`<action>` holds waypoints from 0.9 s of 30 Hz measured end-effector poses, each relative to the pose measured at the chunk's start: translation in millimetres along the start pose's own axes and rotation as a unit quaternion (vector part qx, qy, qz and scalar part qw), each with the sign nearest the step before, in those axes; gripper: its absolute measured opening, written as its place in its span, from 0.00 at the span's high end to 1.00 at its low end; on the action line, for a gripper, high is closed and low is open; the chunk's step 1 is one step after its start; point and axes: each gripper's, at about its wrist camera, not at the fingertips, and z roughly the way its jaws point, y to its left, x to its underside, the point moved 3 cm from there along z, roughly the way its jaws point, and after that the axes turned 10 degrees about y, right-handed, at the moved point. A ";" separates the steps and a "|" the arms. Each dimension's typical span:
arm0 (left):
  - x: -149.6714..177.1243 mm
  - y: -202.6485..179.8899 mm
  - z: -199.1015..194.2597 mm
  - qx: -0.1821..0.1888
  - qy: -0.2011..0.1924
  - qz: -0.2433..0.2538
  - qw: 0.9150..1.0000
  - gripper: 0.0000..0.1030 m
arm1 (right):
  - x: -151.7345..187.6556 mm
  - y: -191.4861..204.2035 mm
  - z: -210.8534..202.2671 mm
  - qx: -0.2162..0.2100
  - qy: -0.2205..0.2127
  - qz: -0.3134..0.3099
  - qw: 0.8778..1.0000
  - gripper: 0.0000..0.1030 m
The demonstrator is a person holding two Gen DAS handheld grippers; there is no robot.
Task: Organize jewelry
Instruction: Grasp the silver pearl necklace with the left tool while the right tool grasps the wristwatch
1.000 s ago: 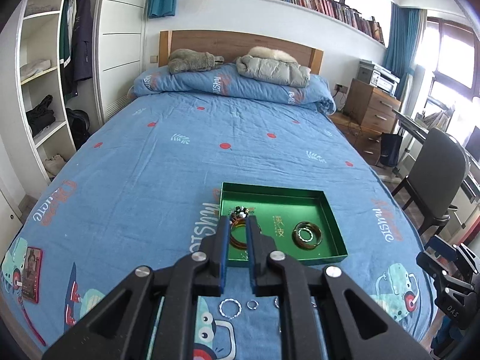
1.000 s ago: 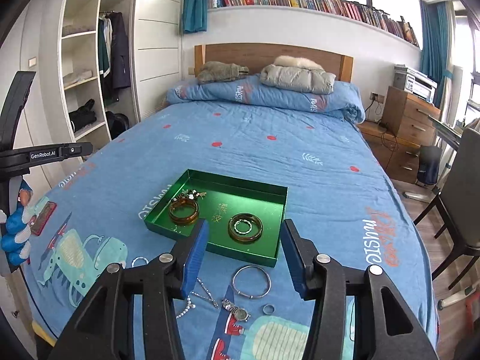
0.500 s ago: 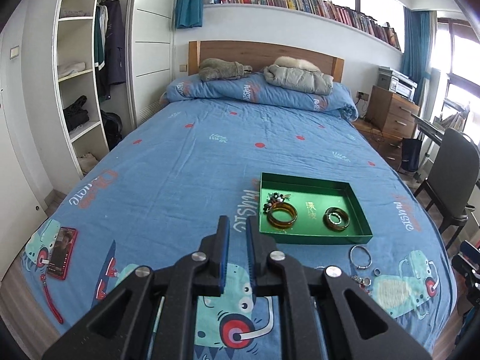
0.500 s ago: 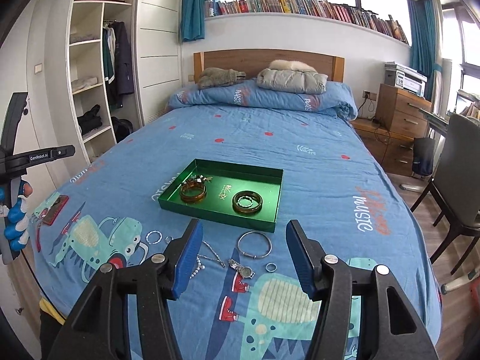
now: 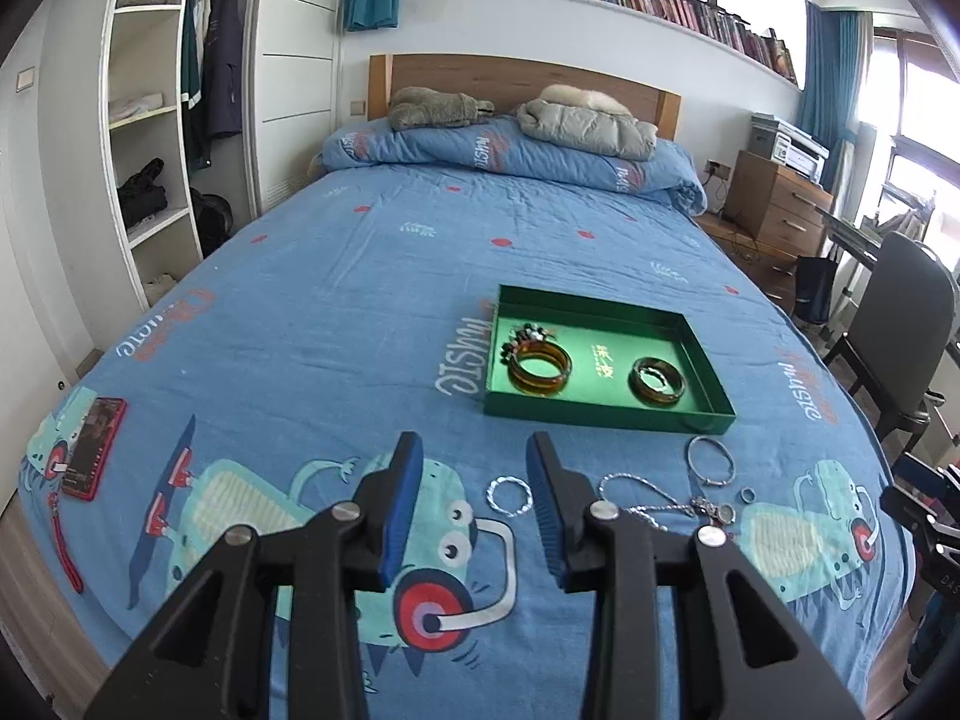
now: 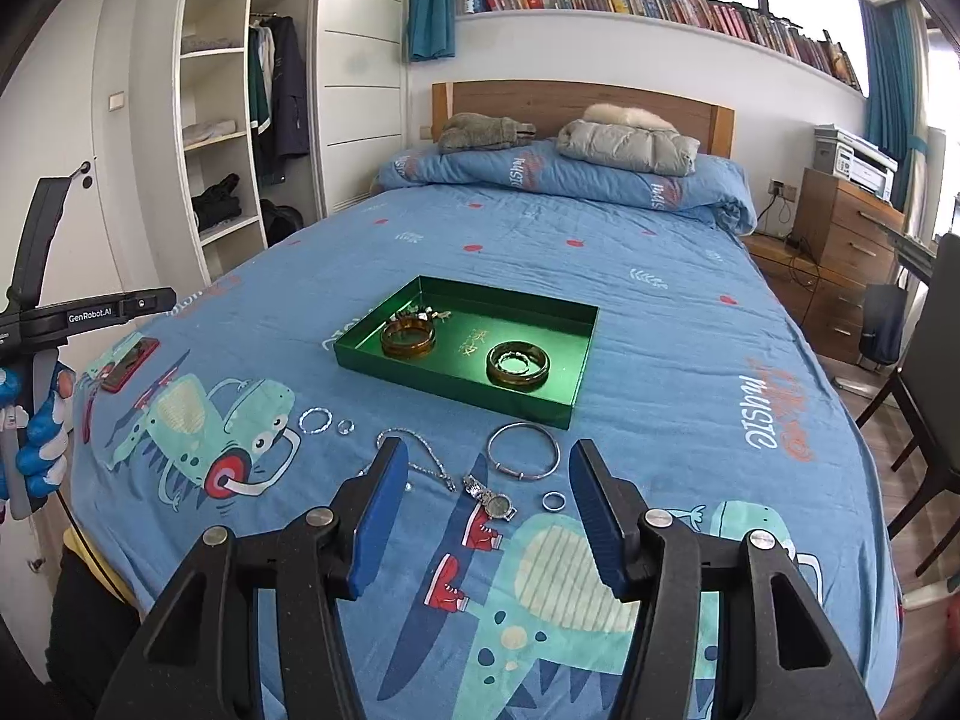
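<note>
A green tray point(image 5: 606, 414) point(image 6: 456, 381) lies on the blue bedspread and holds two amber bangles point(image 5: 539, 365) point(image 5: 656, 381) and a beaded piece point(image 5: 528, 335). Loose jewelry lies in front of it: a silver bangle point(image 6: 523, 444), a chain point(image 6: 420, 462), a watch point(image 6: 489, 495), a small ring point(image 6: 553, 501) and a twisted silver ring point(image 5: 509, 495). My left gripper point(image 5: 474, 450) is open and empty above the bedspread, left of the loose pieces. My right gripper point(image 6: 486, 459) is open and empty, held above the watch and chain.
A red phone point(image 5: 93, 456) lies at the bed's left edge. Pillows and folded clothes point(image 5: 582, 120) sit at the headboard. A wardrobe point(image 5: 162, 138) stands left; a chair point(image 5: 900, 348) and dresser point(image 5: 780, 210) stand right.
My left gripper pulled back from the tray, swung left and opened its jaws. My right gripper drew back and rose, staying open.
</note>
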 end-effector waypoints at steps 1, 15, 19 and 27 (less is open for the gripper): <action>4.7 -8.3 6.3 0.009 0.006 0.004 1.000 0.67 | 2.4 -1.6 4.8 -0.006 0.004 -0.006 1.000 0.49; 64.4 -99.7 137.6 0.085 0.143 0.065 0.984 0.67 | 24.1 -23.0 94.5 -0.072 0.078 -0.073 0.992 0.57; 65.7 -104.3 163.4 0.075 0.164 0.074 0.981 0.67 | 24.2 -22.9 120.5 -0.090 0.095 -0.088 0.987 0.58; 68.4 -109.0 191.7 0.065 0.186 0.083 0.977 0.68 | 25.6 -18.1 173.1 -0.111 0.129 -0.113 0.979 0.63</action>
